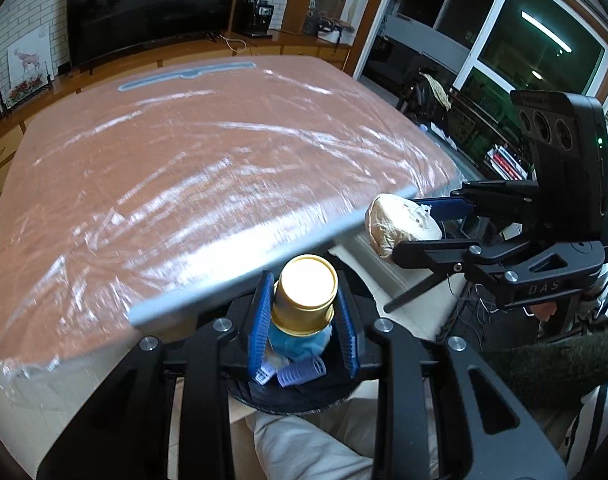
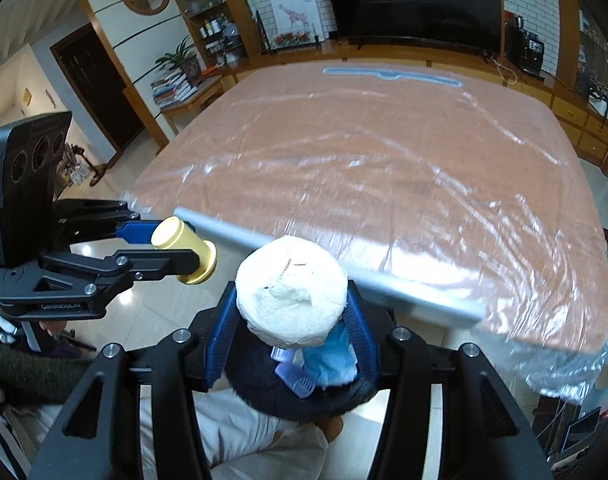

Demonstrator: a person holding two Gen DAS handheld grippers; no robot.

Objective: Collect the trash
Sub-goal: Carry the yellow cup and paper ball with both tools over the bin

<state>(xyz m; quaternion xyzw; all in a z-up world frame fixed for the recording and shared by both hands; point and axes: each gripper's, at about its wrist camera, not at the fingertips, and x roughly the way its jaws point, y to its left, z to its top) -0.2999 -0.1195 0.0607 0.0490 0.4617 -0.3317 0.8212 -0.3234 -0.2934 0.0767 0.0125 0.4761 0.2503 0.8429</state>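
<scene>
My left gripper is shut on a gold cylindrical cap; it also shows in the right wrist view. My right gripper is shut on a crumpled white paper ball, which also shows in the left wrist view. Both are held just off the near edge of the table, above a round black bin that holds a blue wad and purple hair rollers. In the right wrist view the bin sits under the paper ball.
The table has an orange top under clear plastic film and a grey edge. A TV and wooden cabinets stand behind it. A person's light trousers are below the bin. Windows are to the right.
</scene>
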